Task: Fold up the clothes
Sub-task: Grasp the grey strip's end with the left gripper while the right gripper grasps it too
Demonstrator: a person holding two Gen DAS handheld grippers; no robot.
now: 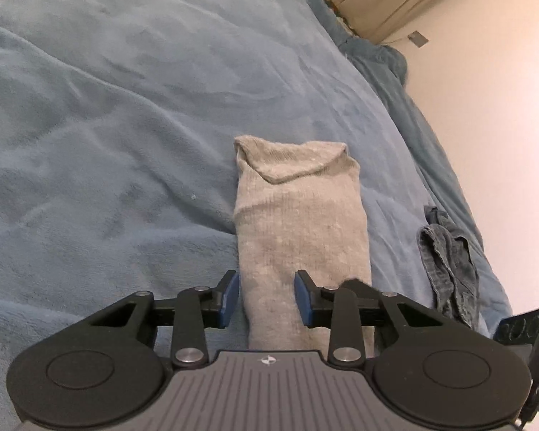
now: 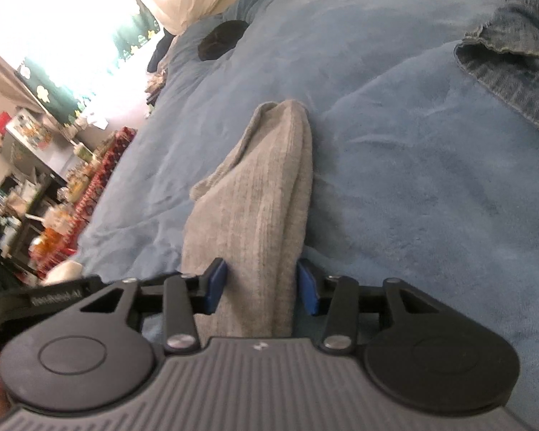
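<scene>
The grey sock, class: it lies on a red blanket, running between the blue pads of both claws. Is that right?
Not quite. The grey sock does run between the blue pads of the left claw and the right claw, but the blanket is blue, not red, as both wrist views show.

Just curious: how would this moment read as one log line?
task: fold clothes | left hand-held gripper: straddles grey sock | right hand-held gripper: straddles sock | blue blanket

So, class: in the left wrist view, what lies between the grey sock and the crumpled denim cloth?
Only bare blue blanket lies between the grey sock and the denim cloth; the left wrist view shows it.
</scene>
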